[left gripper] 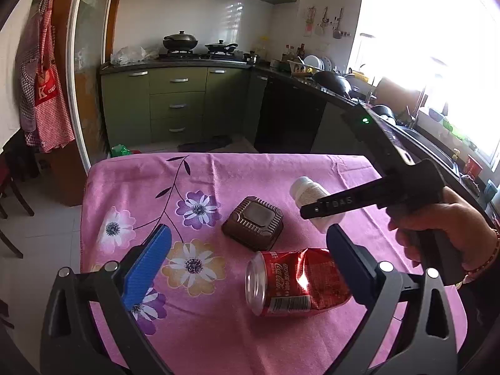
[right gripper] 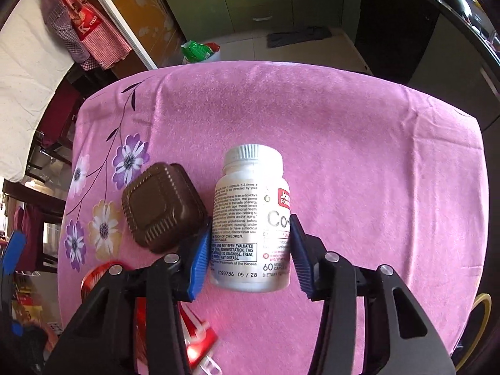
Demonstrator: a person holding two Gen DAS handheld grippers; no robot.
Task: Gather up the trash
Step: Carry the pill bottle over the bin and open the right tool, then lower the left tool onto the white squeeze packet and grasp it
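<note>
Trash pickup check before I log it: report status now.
Right tongs astride white pill bottle, pads at its sides. Left tongs open, empty, above crushed cola can. Brown tray close beside bottle.

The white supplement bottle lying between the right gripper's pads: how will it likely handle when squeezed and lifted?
The white bottle looks like rigid plastic, so it probably won't crush. Lying on its round side, it may roll if nudged. Its glossy label could slip against the right gripper pads.

**Rig appearance**

Left gripper: black triangular-cutout frame, silver round screws, blue ribbed pads. Right gripper: same build; side view shows a black pistol-style handle, white lettering on one finger, a green light. Beaded bracelet on the right hand.
</note>
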